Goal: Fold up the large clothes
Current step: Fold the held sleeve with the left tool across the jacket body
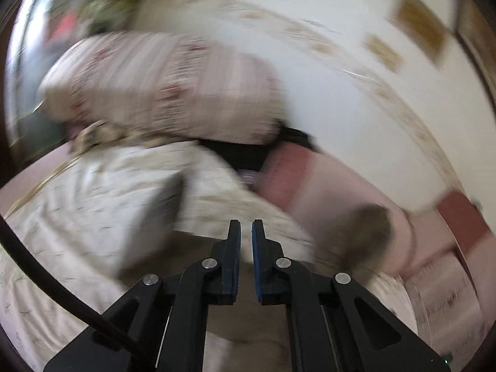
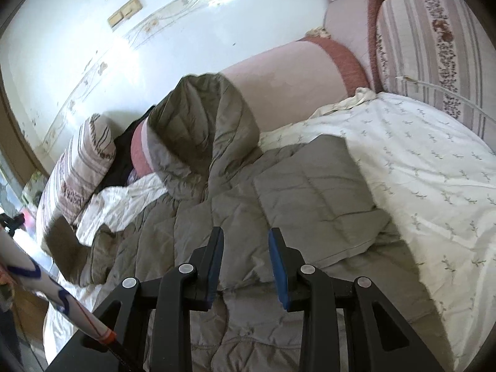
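Right claw [image 2: 246, 266] hovers half apart over the jacket [image 2: 217, 217], gripping nothing. Left claw [image 1: 246, 260] is pinched together, apparently empty, its view blurred. Jacket lies on the bed sheet [image 2: 434, 170], hood [image 2: 201, 117] against the sofa arm [image 2: 279, 65]. Risk: the slick quilted fold slips open, unheld.

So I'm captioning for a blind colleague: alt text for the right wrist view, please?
A grey quilted hooded jacket lies spread on a white leaf-print sheet over a pink sofa. The right gripper hovers above it, jaws apart, gripping nothing.
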`<control>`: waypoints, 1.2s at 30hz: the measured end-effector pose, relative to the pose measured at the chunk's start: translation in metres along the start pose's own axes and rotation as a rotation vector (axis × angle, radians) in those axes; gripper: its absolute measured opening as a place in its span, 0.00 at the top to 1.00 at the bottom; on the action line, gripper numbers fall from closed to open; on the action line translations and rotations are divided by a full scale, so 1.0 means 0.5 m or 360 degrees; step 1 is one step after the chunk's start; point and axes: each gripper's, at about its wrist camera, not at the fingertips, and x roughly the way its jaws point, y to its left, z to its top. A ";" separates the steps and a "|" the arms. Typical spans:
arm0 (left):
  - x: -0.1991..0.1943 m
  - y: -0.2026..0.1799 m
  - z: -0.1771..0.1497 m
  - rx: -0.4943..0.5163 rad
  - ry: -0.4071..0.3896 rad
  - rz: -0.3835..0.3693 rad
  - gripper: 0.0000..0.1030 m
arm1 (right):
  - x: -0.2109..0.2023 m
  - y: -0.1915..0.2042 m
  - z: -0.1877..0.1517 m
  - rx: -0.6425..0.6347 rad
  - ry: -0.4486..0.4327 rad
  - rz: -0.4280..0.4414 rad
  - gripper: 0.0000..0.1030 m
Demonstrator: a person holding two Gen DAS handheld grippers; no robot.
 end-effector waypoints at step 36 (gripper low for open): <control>0.160 0.643 -0.091 -0.0996 0.0220 0.0399 0.47 | 0.094 0.056 -0.055 -0.0210 0.0201 -0.0082 0.68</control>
